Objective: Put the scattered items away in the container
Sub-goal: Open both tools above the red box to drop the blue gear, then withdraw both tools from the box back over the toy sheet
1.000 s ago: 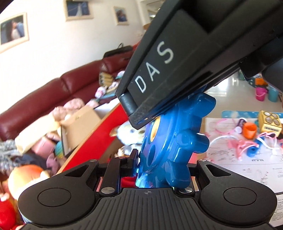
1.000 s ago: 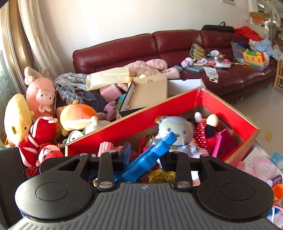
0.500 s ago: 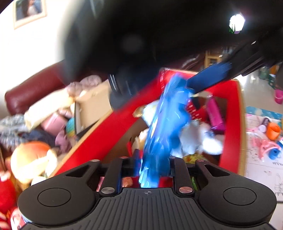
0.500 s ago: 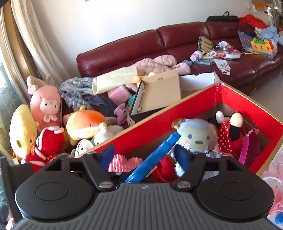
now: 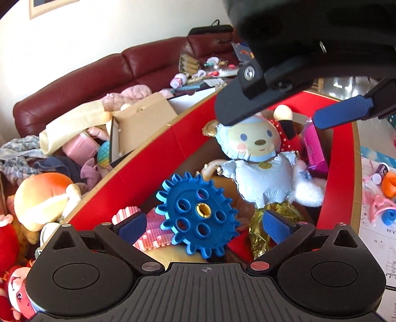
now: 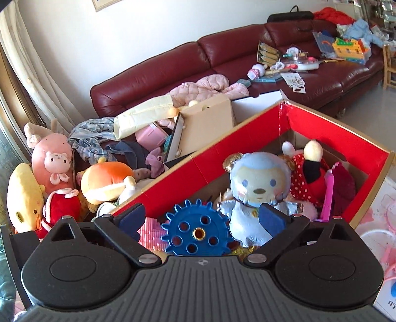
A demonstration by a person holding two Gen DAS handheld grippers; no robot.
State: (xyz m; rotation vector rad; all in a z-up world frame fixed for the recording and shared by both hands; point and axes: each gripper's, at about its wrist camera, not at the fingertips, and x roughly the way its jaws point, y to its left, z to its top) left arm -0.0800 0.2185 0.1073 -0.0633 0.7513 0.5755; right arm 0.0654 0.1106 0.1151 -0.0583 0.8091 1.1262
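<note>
Opening wide, both the left gripper (image 5: 201,224) and right gripper (image 6: 201,218) pinch nothing, blue gear (image 5: 199,215) lying lower centre inside the red box (image 5: 158,151) beside the balloon bear (image 5: 257,158); best lift straight out, then fetch floor toys.

A: Site type? A home, living room.

B: Evidence?

A: Long dark-red leather sofa (image 6: 222,64) against a plain pale wall, framed picture (image 5: 47,7) hung above, curtain (image 6: 27,81) at a window edge on the left.

B: Lived in?

A: Very. Plush toys (image 6: 52,163) heaped on the floor, a pink quilted jacket (image 6: 208,89) and children's books (image 6: 268,55) strewn over the sofa cushions, a red cardboard box (image 6: 329,128) filled with more toys, glossy tiled floor (image 6: 381,99) beyond.
</note>
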